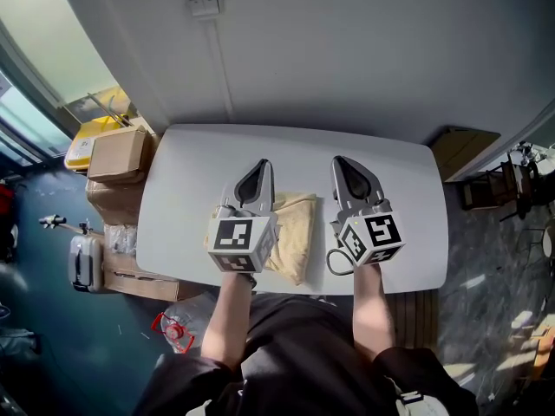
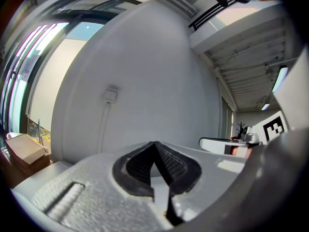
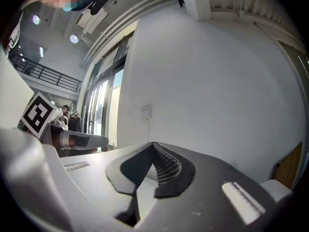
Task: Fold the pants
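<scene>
1. The pale grey wall (image 1: 347,50) fills the far side of the scene, and both grippers point level toward it
2. The white table (image 1: 408,198) stands against that wall, with the person at its near edge
3. A stack of cardboard boxes (image 1: 117,154) sits on the floor just beside the table's left end, and a wooden panel (image 1: 464,150) leans near its right end
4. The pants (image 1: 293,232) are beige and lie as a folded bundle on the table, about midway along it and toward the near edge. In the head view they show between the two grippers, with their left part hidden behind the left one
5. The left gripper (image 1: 263,165) is held up over the table in the person's left hand. Its own view shows its jaws brought together until the tips meet, with nothing caught between them and only the wall beyond
6. The right gripper (image 1: 340,161) is held beside it, well clear of the pants. Its jaws are likewise closed tip to tip and hold nothing
7. A grey suitcase (image 1: 85,260) stands on the floor left of the table, in front of the boxes
8. A small switch box (image 1: 205,5) is fixed high on the wall, with a thin conduit running straight down from it toward the table's far edge
</scene>
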Tool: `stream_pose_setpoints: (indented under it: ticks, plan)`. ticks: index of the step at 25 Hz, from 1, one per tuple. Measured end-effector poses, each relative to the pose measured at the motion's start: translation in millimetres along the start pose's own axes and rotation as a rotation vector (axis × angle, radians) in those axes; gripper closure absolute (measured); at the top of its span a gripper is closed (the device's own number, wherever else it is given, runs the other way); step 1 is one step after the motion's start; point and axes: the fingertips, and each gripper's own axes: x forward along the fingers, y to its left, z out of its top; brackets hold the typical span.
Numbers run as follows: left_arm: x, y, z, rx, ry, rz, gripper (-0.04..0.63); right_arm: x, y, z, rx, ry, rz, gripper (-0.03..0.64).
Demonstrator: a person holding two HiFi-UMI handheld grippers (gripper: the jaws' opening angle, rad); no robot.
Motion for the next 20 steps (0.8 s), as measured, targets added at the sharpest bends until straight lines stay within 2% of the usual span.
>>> stream_pose_setpoints:
  ticks: [6,20]
  plan:
    - [-0.1,0.7,8.1,0.006,-0.03,0.018,0.592,0.8,0.3,3.7,-0.014,-0.007,0.013,0.612]
    - [4.8,-2.7,1.5,0.02,-0.002,0.004,0.592,-1.0,-3.9,5.5,-0.021,-0.008,0.007,0.612]
